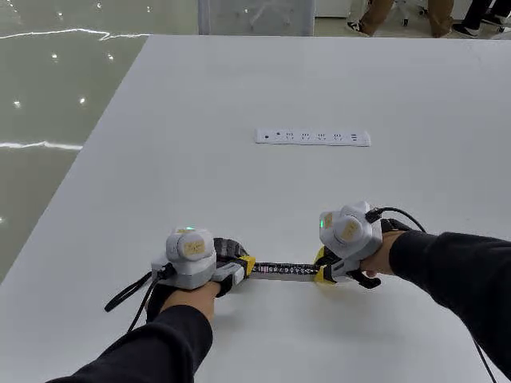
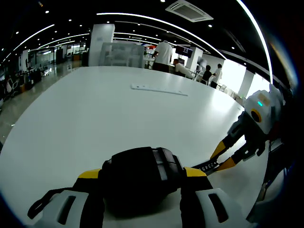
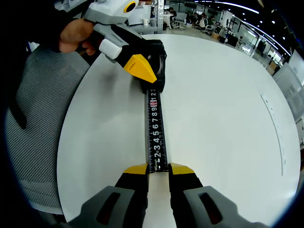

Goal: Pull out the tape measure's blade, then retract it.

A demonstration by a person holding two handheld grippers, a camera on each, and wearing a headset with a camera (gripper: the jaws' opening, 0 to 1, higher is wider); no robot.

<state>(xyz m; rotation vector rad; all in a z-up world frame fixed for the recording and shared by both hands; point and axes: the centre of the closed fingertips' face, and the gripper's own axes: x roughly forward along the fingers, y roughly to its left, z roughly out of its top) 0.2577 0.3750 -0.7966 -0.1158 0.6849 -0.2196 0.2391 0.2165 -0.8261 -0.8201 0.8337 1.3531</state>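
**Blade out, strung between the two tongs**

White worktop (image 1: 319, 80) carries everything. Power strip (image 1: 313, 137) lies flat well beyond both tongs, apart from them. Left tongs (image 2: 142, 173) are clamped on the black tape measure (image 2: 140, 183), its body wedged between the yellow tips, down on the worktop. Right tongs (image 3: 157, 168) pinch the free end of the blade (image 3: 156, 128) between their yellow tips. The blade runs straight from the left tongs to the right tongs, low over the worktop, numerals facing up.

Head view high, looking down at white table (image 1: 239, 88), 2 gripper views low, close, facing each other along shared blade (image 3: 156, 133)
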